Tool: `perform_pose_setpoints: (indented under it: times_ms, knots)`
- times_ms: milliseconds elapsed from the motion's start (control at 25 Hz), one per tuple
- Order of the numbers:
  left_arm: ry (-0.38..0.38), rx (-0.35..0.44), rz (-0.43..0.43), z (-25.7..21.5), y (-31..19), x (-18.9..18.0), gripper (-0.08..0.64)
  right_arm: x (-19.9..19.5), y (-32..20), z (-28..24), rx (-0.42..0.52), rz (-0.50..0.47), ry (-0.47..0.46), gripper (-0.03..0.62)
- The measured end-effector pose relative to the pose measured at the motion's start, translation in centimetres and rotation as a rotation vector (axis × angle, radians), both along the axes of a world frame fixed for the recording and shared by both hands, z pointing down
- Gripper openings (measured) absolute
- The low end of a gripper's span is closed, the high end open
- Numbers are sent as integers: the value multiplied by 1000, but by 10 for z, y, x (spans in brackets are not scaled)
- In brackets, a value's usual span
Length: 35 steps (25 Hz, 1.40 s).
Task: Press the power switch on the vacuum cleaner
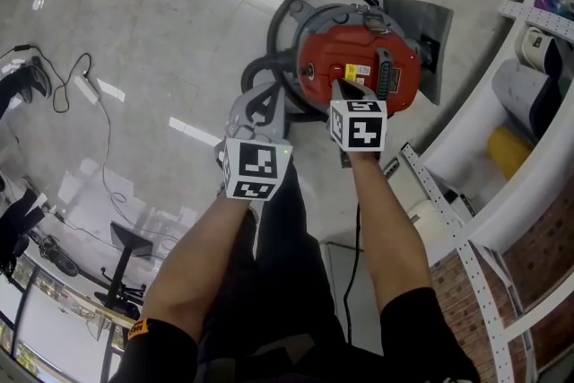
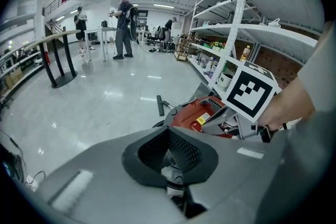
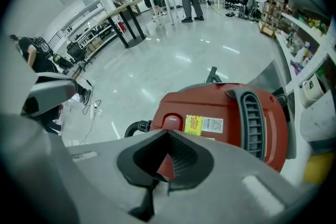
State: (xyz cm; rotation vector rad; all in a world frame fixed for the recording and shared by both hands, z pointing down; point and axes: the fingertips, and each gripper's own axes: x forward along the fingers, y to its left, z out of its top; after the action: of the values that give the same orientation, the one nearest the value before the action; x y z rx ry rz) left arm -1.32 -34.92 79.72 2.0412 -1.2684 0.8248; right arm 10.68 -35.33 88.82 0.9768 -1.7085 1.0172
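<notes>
The red, drum-shaped plastic vacuum cleaner sits on the pale glossy floor directly ahead of the right gripper. Its grey ribbed carry handle runs lengthwise away from that gripper, off to the gripper's right. Its black corrugated hose leaves the body on the gripper's left. The right gripper's jaws are closed together with nothing between them. Their tip is over the red top, just short of the raised red power switch, which lies beside a yellow label; contact cannot be made out. The left gripper, jaws likewise closed and empty, hangs to the left and further back, clear of the body.
</notes>
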Motion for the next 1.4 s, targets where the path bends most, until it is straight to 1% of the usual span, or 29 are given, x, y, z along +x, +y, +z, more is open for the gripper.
perform_pose_setpoints:
  times_ms: [320,520,800,1080,1280,1400]
  knots:
    - [20,16,-7,-5,-2,0,15,2,6,11,-43,-11,25,-8]
    - [35,24,-19,-9,0,-1,15,3,6,10,-36,7,32,-8]
    - [60,28,-40,-13,-2,0,15,3,7,-13,12,68,-1,-8]
    - [76,35,-46,-25,-4,1,15,3,10,-38,66,110,-11,-7]
    - [74,44,-47,-40,-4,-2,15,1,7,-63,110,154,-31,-6]
    - [90,54,-53,-57,-2,-1,15,2,8,-81,131,170,-35,-7]
